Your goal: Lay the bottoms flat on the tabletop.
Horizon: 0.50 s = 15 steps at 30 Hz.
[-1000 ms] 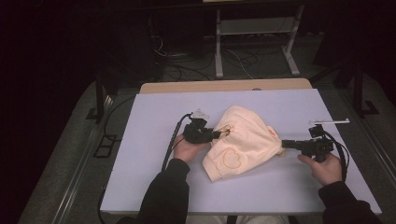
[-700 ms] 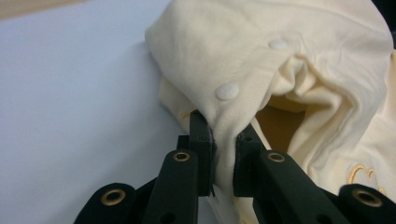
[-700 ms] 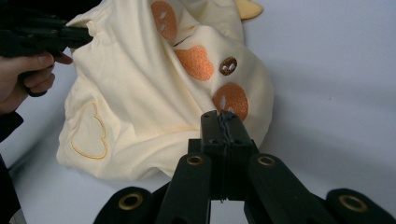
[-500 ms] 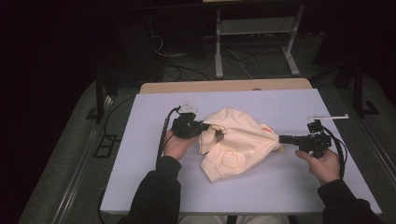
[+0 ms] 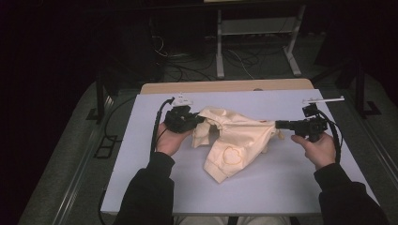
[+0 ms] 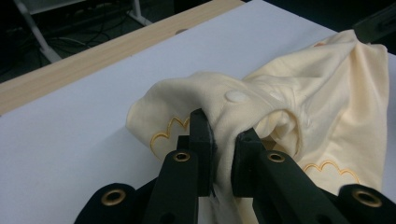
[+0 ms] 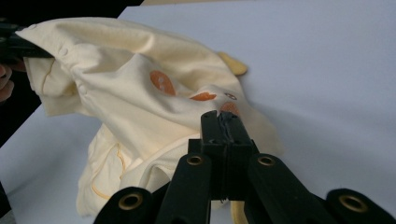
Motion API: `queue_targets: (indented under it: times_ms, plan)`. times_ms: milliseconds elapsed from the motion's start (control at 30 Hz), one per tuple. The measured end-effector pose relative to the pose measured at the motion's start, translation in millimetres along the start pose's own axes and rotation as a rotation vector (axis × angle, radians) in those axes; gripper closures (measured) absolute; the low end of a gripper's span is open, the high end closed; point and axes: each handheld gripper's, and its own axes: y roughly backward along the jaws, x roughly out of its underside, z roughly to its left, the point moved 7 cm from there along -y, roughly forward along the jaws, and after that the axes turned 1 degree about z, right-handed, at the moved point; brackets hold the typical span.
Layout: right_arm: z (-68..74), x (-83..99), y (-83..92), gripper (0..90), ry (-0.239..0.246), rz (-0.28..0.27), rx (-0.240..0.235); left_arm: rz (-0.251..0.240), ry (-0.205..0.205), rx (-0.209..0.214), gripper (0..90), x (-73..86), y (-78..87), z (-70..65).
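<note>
From the high view I had the cream garment [image 5: 234, 140] stretched between my two grippers over the middle of the white worktop [image 5: 141, 187], its lower part sagging toward 6 o'clock and resting on the surface. My left gripper [image 5: 199, 120] held the garment's 9 o'clock end; my right gripper [image 5: 277, 124] held the 3 o'clock end. That view was too coarse to show how the jaws stood.

The left gripper view settled it: left gripper [image 6: 223, 140] jaws were clamped on a thick bunch of cloth, a gap's worth of fabric squeezed between them, having just finished closing. It also showed a white snap button [image 6: 236, 97] and a scalloped orange stitch line [image 6: 164, 133] at the hem, neither readable from above.

The right gripper view showed the right gripper [image 7: 224, 122] jaws pressed together on a thin edge of fabric, nearly touching. Orange printed patches [image 7: 162, 82] sat just past the tips at 11 o'clock, and the left gripper's black jaw pinching the far end at the 10 o'clock corner.

The high view alone gave the orange heart outline [image 5: 230, 156] on the hanging part, and the wooden strip [image 5: 225, 86] along the worktop's 12 o'clock edge.
</note>
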Motion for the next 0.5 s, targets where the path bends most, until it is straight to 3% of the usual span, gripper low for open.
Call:
queue_targets:
  times_ms: [500]
  plan:
    - [17.3,-56.8,-0.2,88.0,0.012,-0.057,0.018,-0.062,-0.032,-0.045,80.4,-33.4,31.9,4.4]
